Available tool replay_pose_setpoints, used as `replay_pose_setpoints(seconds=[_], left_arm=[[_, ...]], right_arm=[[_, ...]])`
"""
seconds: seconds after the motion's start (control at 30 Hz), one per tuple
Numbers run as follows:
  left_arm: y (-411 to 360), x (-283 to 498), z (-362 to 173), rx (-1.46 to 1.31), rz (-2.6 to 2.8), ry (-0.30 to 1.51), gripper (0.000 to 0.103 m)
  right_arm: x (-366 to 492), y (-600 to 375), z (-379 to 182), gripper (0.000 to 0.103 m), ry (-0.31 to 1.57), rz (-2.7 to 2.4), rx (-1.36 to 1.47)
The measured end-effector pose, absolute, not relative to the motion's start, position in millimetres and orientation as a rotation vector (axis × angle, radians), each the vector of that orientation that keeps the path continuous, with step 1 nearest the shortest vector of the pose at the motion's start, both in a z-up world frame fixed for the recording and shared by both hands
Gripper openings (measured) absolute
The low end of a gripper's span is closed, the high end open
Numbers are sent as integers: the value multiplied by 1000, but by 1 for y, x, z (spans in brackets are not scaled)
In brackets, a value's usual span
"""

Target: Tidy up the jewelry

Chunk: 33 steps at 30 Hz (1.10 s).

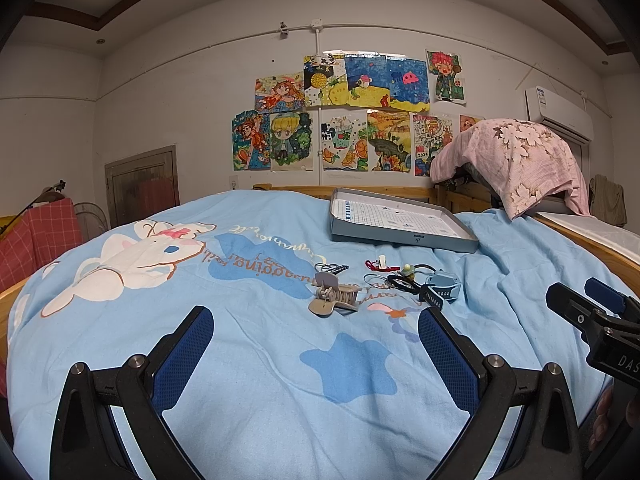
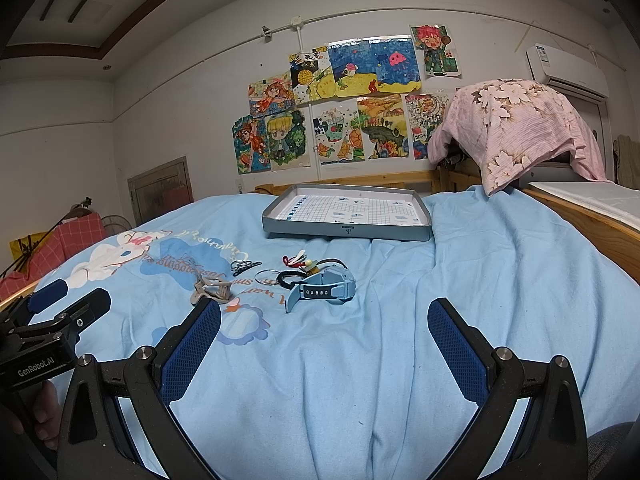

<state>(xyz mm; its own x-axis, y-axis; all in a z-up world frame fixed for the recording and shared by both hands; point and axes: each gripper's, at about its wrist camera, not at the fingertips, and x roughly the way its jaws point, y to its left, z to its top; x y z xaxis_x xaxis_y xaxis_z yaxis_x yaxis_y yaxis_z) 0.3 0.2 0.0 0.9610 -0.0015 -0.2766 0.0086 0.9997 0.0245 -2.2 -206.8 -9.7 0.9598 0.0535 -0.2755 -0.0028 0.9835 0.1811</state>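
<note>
Fingers of both grippers: spread wide, holding nothing, blue pads facing inward. Left gripper [image 1: 316,336] and right gripper [image 2: 324,328] sit side by side above the near part of the light blue bedspread [image 2: 460,280], apart from the items.

Jewelry cluster: lies on the bedspread around its middle, between the grippers and the tray.
- Beige claw hair clip [image 1: 334,298], on the left of the cluster, lying on its side.
- Small dark hair clip [image 2: 245,267], just beyond the beige one.
- Thin wire ring [image 2: 267,277], flat on the cloth.
- Black cord loop [image 2: 289,279], touching a small green-and-yellow charm [image 1: 408,270].
- Red and white trinket [image 1: 380,263], at the far side of the cluster.
- Light blue watch [image 2: 326,290], on the right, strap curled, touching the cord.

Grey tray [image 2: 348,234]: shallow, grid-printed lining, resting toward the far edge of the bed, well apart from the cluster, with nothing lying in it.
</note>
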Motion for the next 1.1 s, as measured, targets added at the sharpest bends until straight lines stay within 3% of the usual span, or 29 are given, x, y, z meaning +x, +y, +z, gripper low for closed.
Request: replay_pose_setpoints(seconds=[0.53, 0.77, 1.0, 1.1], left_arm=[[12, 31, -1, -31, -25, 376, 103], [9, 89, -2, -18, -77, 459, 103], [6, 146, -10, -25, -145, 545, 103], [6, 164, -18, -31, -160, 577, 101]], right_arm=[[8, -200, -4, 102, 305, 39, 168], [53, -216, 15, 102, 358, 134, 85], [120, -236, 11, 101, 445, 173, 214], [155, -233, 0, 88, 499, 184, 231]])
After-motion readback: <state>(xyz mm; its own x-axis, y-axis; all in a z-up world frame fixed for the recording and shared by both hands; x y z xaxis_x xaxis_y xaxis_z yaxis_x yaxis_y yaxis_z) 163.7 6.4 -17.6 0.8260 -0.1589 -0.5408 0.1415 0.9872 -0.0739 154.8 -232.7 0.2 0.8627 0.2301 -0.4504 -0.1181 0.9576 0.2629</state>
